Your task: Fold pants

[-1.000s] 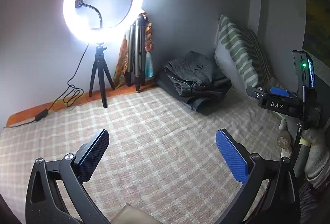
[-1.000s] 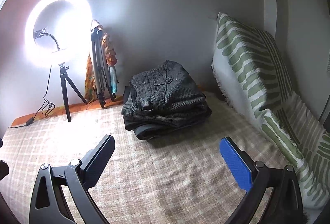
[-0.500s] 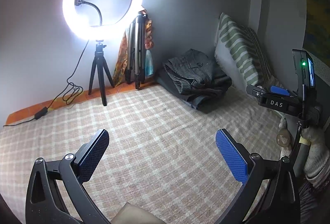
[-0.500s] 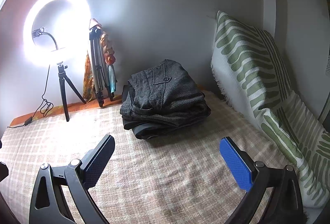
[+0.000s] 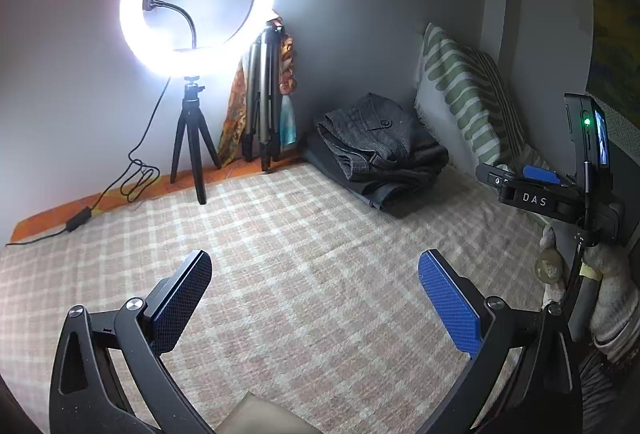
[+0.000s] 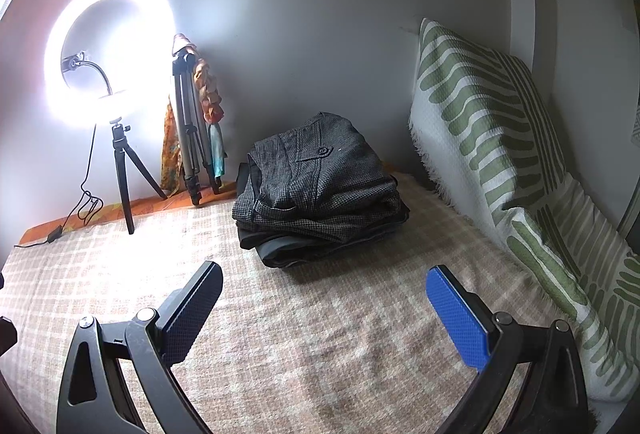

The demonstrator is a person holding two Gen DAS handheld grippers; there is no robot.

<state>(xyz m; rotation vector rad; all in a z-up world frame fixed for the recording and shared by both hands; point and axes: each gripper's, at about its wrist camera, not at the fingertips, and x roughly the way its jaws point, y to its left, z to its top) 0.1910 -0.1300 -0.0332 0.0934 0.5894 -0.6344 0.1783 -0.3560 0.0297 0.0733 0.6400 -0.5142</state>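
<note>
A folded stack of dark grey pants (image 6: 320,190) lies on the checked beige blanket (image 6: 320,334) at the back, near the wall; it also shows in the left wrist view (image 5: 380,150). My right gripper (image 6: 324,294) is open and empty, hovering over the blanket short of the stack. My left gripper (image 5: 316,278) is open and empty, farther back and left of the stack. The right gripper's body with its phone (image 5: 560,186) shows at the right edge of the left wrist view.
A lit ring light on a small tripod (image 5: 192,138) stands at the back left with a cable trailing over the blanket. A folded tripod (image 6: 188,138) leans on the wall. A green-striped pillow (image 6: 500,162) lines the right side.
Both grippers have drawn back slightly from the stack and shifted a little; the pants stack looks a bit farther away. Both stay open and empty.
</note>
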